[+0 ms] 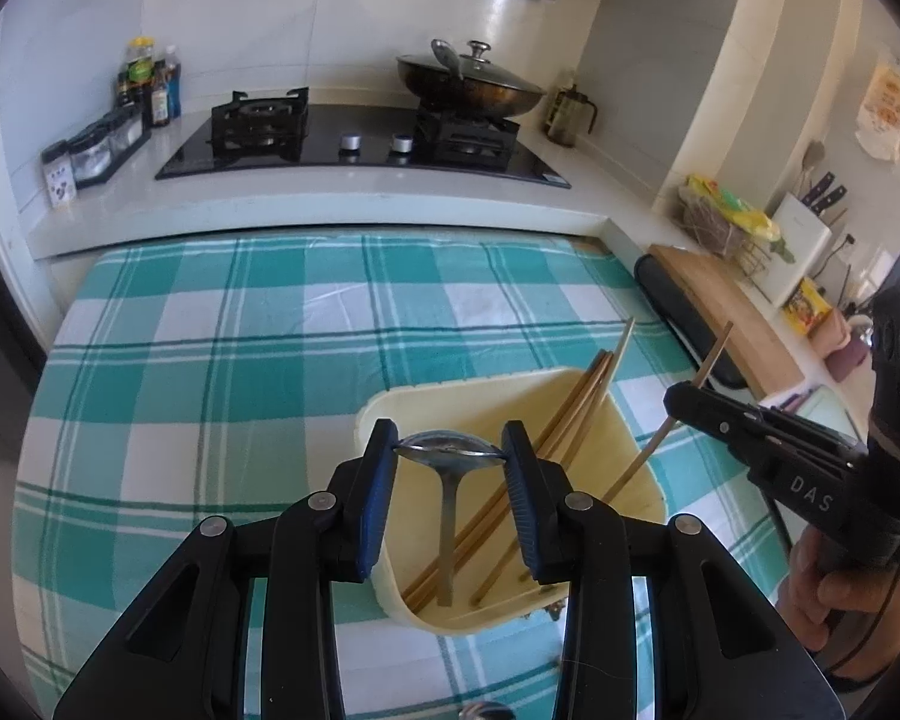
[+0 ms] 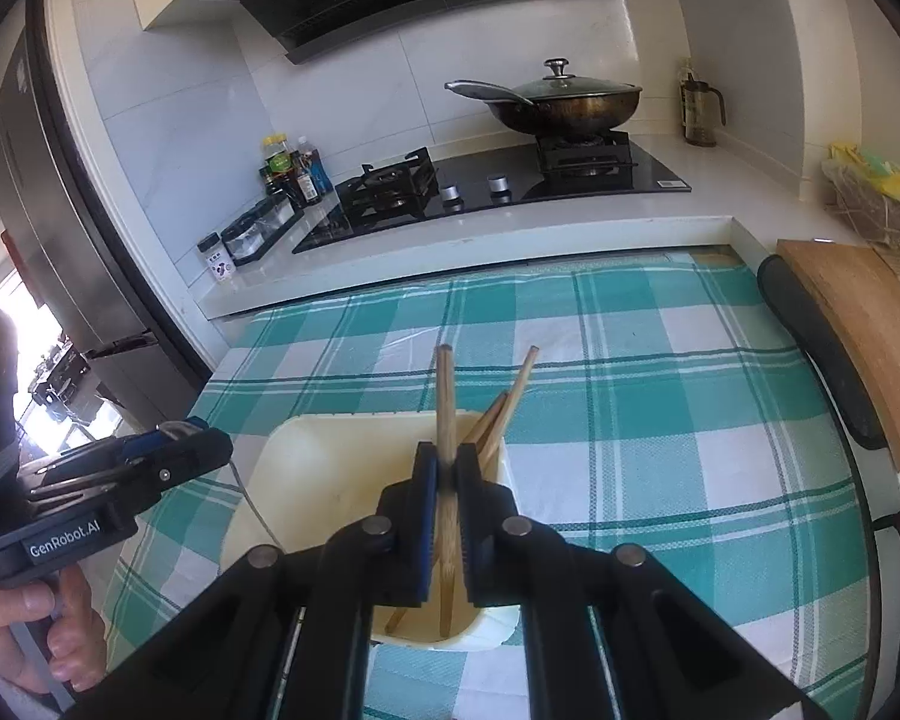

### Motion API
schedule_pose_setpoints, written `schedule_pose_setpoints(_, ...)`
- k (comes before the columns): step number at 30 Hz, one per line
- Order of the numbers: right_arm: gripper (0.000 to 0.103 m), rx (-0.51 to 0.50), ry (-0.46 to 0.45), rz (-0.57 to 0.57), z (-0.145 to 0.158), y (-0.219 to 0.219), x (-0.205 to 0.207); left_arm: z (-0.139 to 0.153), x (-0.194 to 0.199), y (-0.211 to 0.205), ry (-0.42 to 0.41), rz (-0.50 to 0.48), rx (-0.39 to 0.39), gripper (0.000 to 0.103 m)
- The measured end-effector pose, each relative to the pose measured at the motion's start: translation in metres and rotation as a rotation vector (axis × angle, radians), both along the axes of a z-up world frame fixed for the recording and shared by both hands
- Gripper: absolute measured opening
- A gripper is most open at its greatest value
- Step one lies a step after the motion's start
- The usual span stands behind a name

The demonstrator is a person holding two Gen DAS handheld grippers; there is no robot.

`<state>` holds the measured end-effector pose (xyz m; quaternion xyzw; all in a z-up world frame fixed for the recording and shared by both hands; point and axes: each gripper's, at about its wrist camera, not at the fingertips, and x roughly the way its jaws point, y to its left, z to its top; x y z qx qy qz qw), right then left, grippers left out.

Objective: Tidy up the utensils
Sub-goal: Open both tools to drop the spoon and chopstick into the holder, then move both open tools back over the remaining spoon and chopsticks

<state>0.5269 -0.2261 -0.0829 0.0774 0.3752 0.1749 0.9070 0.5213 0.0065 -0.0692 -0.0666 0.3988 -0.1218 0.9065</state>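
Observation:
A cream plastic tray (image 1: pixel 390 405) lies on the green checked tablecloth and holds several wooden chopsticks (image 1: pixel 576 414). My left gripper (image 1: pixel 450 450) is shut on the bowl of a steel spoon (image 1: pixel 447 516), whose handle hangs down into the tray. My right gripper (image 2: pixel 447 462) is shut on a single wooden chopstick (image 2: pixel 446 396), held upright over the tray (image 2: pixel 306 480) with its lower end inside. The right gripper also shows at the right of the left wrist view (image 1: pixel 684 402), and the left gripper shows at the left of the right wrist view (image 2: pixel 210 438).
A gas hob (image 1: pixel 360 144) with a lidded wok (image 1: pixel 474 84) stands on the counter behind the table. Bottles and spice jars (image 1: pixel 144 90) sit at the back left. A wooden board (image 2: pixel 858 324) and a wire basket (image 1: pixel 720 222) lie to the right.

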Motion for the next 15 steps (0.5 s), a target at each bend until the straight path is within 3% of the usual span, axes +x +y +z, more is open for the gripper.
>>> schedule_pose_setpoints(2, 0.01, 0.0, 0.011, -0.014, -0.003, -0.003, 0.001, 0.0, 0.0, 0.003, 0.007, 0.017, 0.003, 0.038)
schedule_pose_setpoints(6, 0.01, -0.021, -0.001, -0.014, 0.003, -0.007, -0.012, 0.008, -0.02, 0.014, -0.012, 0.017, 0.004, 0.051)
schedule_pose_setpoints(8, 0.022, -0.032, -0.02, -0.006, 0.009, -0.013, -0.029, 0.012, -0.039, 0.02, -0.019, 0.007, 0.027, 0.052)
schedule_pose_setpoints(9, 0.033, -0.034, -0.032, -0.003, 0.013, -0.019, -0.038, 0.012, -0.051, 0.023, -0.02, -0.003, 0.034, 0.056)
schedule_pose_setpoints(10, 0.038, -0.037, -0.046, 0.002, 0.015, -0.023, -0.049, 0.011, -0.065, 0.027, -0.019, -0.011, 0.043, 0.061)
schedule_pose_setpoints(15, 0.039, -0.126, -0.086, 0.03, 0.001, -0.052, -0.125, -0.023, -0.144, 0.04, 0.031, -0.045, 0.066, 0.073)
